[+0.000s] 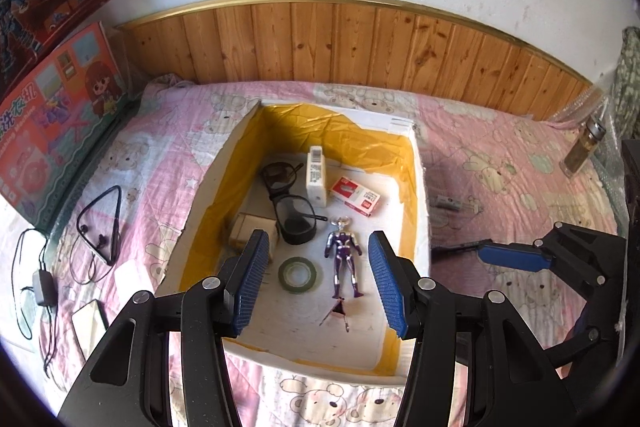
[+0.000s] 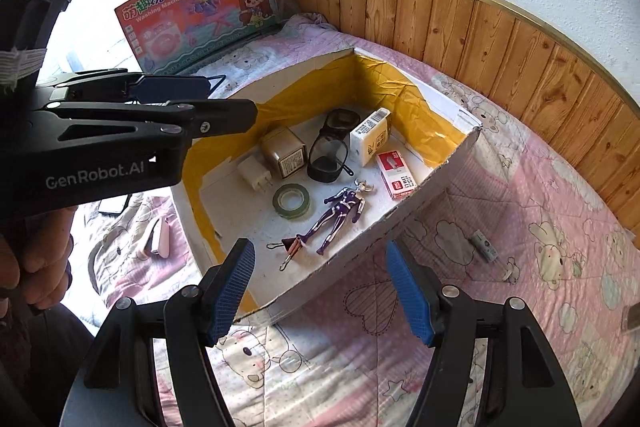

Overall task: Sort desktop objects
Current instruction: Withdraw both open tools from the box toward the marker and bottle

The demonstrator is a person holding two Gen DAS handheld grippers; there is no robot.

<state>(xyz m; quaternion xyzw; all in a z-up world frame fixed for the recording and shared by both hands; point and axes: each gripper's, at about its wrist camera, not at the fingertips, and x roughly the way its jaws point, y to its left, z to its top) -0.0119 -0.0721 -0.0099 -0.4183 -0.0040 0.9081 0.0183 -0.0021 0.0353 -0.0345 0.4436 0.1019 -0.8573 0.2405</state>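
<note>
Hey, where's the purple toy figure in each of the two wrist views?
Left wrist: the figure lies in the box, centre frame, between the claw fingers.
Right wrist: the figure lies near the box's near wall, centre frame.
Shared landmark: the green tape roll beside it.

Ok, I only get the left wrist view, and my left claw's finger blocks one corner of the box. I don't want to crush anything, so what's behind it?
Observer: A white charger plug lies on the box floor, beside the small tan carton.
Operator: Is it touching the tape roll?
Observer: No, there's bare floor between them. The roll lies nearer the toy figure.
Operator: I see the right claw only side-on. Is it holding anything?
Observer: No. The right claw is open and empty, above the box's near wall.
</note>
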